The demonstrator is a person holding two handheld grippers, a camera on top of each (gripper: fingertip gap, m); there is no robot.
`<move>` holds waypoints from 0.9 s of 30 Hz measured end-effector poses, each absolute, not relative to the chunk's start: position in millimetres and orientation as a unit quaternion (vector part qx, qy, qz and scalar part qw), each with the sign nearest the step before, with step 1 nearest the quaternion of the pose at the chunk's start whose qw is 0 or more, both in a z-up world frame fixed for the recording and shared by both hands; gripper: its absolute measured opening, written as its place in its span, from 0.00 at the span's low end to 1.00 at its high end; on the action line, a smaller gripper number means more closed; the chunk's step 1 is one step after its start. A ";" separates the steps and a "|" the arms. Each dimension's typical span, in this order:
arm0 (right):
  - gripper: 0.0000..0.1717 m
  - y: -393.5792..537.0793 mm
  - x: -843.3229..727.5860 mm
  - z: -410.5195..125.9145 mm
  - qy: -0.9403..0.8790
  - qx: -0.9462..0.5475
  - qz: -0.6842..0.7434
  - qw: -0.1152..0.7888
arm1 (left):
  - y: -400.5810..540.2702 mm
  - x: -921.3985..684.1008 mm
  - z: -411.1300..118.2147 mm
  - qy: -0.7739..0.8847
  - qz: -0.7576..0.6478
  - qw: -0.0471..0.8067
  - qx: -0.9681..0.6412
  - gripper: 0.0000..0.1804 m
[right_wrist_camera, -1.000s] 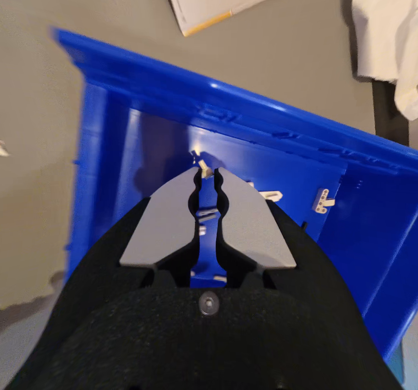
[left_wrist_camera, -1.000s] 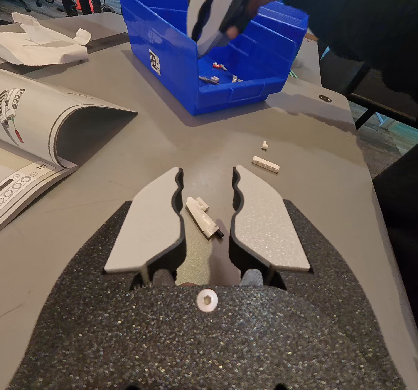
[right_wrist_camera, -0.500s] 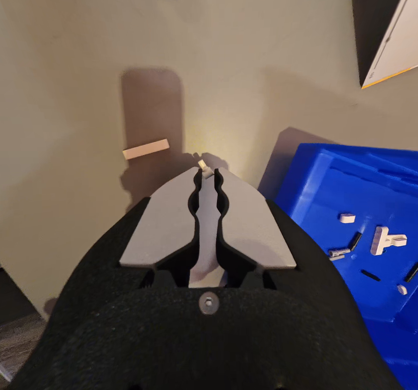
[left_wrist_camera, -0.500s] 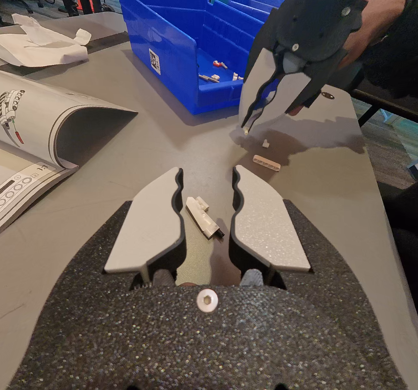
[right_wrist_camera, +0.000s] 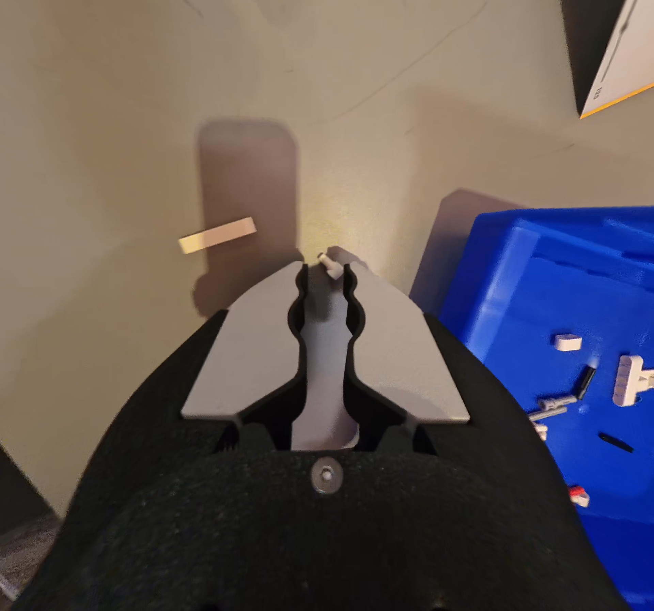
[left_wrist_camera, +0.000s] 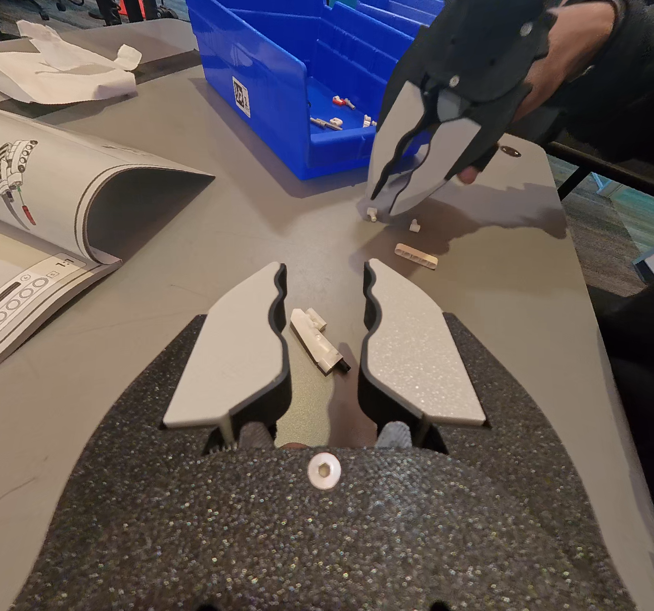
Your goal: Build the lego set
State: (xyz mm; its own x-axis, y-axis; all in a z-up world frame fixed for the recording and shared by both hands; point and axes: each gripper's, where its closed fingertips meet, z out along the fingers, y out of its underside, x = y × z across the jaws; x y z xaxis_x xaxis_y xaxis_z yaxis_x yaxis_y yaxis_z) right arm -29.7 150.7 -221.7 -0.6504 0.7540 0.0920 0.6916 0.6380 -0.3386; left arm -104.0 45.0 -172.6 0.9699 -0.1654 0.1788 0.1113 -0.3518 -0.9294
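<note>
Right wrist view: a small white plastic peg (right_wrist_camera: 330,269) sits just at the tips of the right hand-held gripper (right_wrist_camera: 325,268), near the centre of the frame. The fingers stand slightly apart; the peg lies close against the right-side finger (right_wrist_camera: 348,272), with a clear gap to the other, so it is not clamped. In the left wrist view the same peg (left_wrist_camera: 371,213) rests on the grey tabletop (left_wrist_camera: 247,240) under those tips, upper right of centre.

A second small white peg (left_wrist_camera: 414,225) and a beige flat beam with holes (left_wrist_camera: 416,256) lie near it. A blue plastic bin (left_wrist_camera: 283,73) holding small parts stands behind.

The left hand-held gripper (left_wrist_camera: 323,272) is wide apart, a white elongated brick assembly (left_wrist_camera: 316,341) lying loose between its fingers. An open instruction booklet (left_wrist_camera: 70,197) fills the left edge.
</note>
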 end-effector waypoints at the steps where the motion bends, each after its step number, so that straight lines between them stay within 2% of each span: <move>1: 0.12 150.6 -28.5 -214.4 -0.895 -0.405 0.148 0.113 | 45.1 -104.1 -172.5 0.016 -0.122 0.569 -0.813 0.23; 5: 0.13 182.2 -25.4 -170.0 -0.877 -0.428 0.153 0.155 | 45.0 -104.1 -172.6 0.016 -0.123 0.569 -0.813 0.23; 10: 0.13 306.5 -26.0 -132.7 -0.815 -0.526 0.041 0.241 | 45.5 -103.8 -173.6 0.016 -0.123 0.566 -0.815 0.23; 17: 0.14 407.7 -68.0 -165.6 -0.801 -0.563 -0.004 0.205 | 46.0 -103.8 -174.4 0.016 -0.121 0.564 -0.817 0.23; 21: 0.14 446.9 -97.4 -197.1 -0.792 -0.591 -0.017 0.154 | 45.7 -104.4 -173.7 0.013 -0.123 0.565 -0.816 0.23; 27: 0.13 453.5 -111.0 -216.3 -0.800 -0.594 -0.015 0.085 | 45.0 -104.6 -172.1 0.012 -0.132 0.569 -0.812 0.23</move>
State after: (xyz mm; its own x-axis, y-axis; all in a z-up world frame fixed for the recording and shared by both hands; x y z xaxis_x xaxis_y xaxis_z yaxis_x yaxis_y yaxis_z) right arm -111.0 453.5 -216.3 -0.2790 0.9477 0.1548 0.9530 0.2931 -0.0769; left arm -104.6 45.0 -172.1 0.9650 -0.1690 0.2005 0.1308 -0.3522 -0.9267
